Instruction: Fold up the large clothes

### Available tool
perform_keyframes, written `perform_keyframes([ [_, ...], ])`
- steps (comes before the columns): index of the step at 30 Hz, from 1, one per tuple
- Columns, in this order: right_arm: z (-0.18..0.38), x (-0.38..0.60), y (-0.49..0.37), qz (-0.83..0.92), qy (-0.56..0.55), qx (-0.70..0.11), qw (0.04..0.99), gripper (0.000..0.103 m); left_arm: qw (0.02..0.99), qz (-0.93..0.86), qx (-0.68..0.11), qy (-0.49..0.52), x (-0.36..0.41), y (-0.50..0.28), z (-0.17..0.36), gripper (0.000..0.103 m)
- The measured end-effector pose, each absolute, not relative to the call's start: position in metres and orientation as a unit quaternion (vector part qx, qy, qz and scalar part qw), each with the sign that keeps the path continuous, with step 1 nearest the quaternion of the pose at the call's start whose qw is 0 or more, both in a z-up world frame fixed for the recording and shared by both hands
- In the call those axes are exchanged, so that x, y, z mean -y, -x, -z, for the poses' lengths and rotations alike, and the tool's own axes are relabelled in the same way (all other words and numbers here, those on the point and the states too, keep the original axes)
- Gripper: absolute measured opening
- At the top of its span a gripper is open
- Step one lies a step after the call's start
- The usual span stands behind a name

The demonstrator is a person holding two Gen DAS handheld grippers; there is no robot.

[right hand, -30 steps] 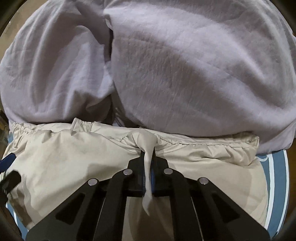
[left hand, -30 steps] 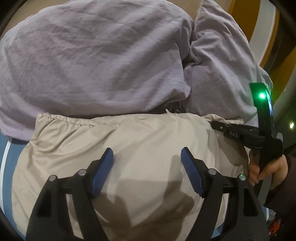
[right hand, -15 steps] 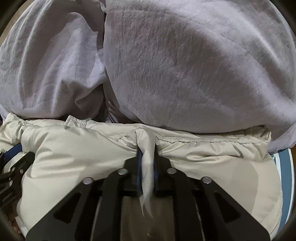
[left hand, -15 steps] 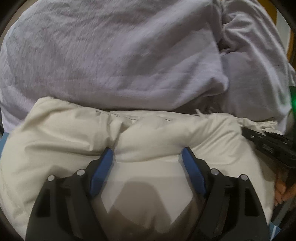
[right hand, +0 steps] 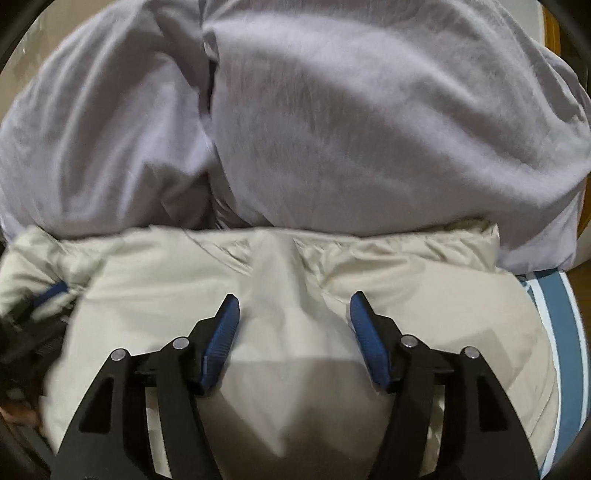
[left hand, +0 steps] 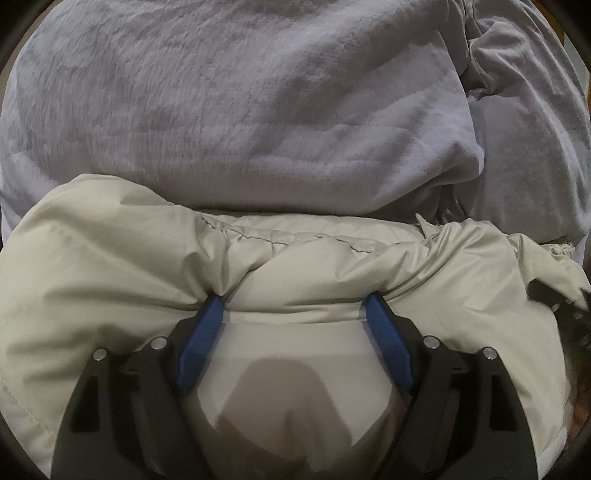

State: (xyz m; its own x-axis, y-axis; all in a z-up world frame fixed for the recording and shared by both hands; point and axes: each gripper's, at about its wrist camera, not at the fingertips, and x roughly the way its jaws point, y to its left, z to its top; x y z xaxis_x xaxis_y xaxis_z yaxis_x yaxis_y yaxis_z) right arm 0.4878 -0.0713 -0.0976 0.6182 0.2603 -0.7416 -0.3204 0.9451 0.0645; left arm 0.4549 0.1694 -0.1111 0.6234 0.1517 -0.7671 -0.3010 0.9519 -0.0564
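Note:
A puffy beige jacket (left hand: pixel 110 258) lies folded in front of a bulky lavender garment (left hand: pixel 240 110). My left gripper (left hand: pixel 293 299) is open, its blue fingertips pressed into the beige fabric, which bulges between them. In the right wrist view the beige jacket (right hand: pixel 424 295) and lavender garment (right hand: pixel 369 110) show again. My right gripper (right hand: pixel 293 297) is open, with a raised fold of beige fabric standing loose between the fingers. The left gripper's tip (right hand: pixel 51 291) shows at that view's left edge, and the right gripper (left hand: pixel 557 299) at the left wrist view's right edge.
A blue surface with white stripes (right hand: pixel 557 314) shows under the jacket at the right. A wooden edge (right hand: pixel 550 29) is at the far upper right. The clothes fill almost all of both views.
My right gripper has opened and let go of the beige fold it pinched. My left gripper has pushed forward into the jacket, bunching it towards the lavender garment.

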Motion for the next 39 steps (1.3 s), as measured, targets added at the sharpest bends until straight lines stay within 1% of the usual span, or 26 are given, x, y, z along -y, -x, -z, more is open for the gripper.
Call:
perform_keyframes([
  [6,0.115,0.067,-0.488,-0.156,0.049,-0.387,0.908,0.073,0.898,-0.124,-0.412,0.094,-0.174,-0.453,0.113,0.081],
  [15,0.139,0.056,-0.485,-0.14,0.073,-0.361,0.919,0.077,0.901,-0.128,-0.404,0.094,-0.173,-0.451,0.114,0.082],
  [20,0.149,0.044,-0.493,-0.14,0.079,-0.376,0.913,0.079,0.901,-0.132,-0.404,0.091,-0.168,-0.452,0.113,0.082],
  [23,0.145,0.044,-0.499,-0.148,0.081,-0.399,0.901,0.079,0.893,-0.13,-0.421,0.093,-0.168,-0.45,0.104,0.082],
  [25,0.131,0.054,-0.499,-0.155,0.071,-0.406,0.898,0.079,0.891,-0.129,-0.424,0.105,-0.171,-0.444,0.093,0.082],
  [28,0.111,0.077,-0.489,-0.151,0.054,-0.384,0.909,0.079,0.898,-0.133,-0.406,0.109,-0.181,-0.428,0.07,0.082],
  [31,0.1,0.097,-0.489,-0.132,0.044,-0.37,0.918,0.079,0.899,-0.148,-0.398,0.102,-0.193,-0.422,0.06,0.083],
  [34,0.105,0.111,-0.503,-0.109,0.049,-0.37,0.921,0.079,0.897,-0.171,-0.397,0.097,-0.208,-0.422,0.059,0.083],
  [37,0.117,0.115,-0.517,-0.093,0.053,-0.381,0.918,0.079,0.888,-0.193,-0.405,0.1,-0.222,-0.424,0.07,0.083],
  [39,0.12,0.102,-0.527,-0.087,0.062,-0.388,0.915,0.079,0.885,-0.199,-0.411,0.095,-0.224,-0.427,0.077,0.083],
])
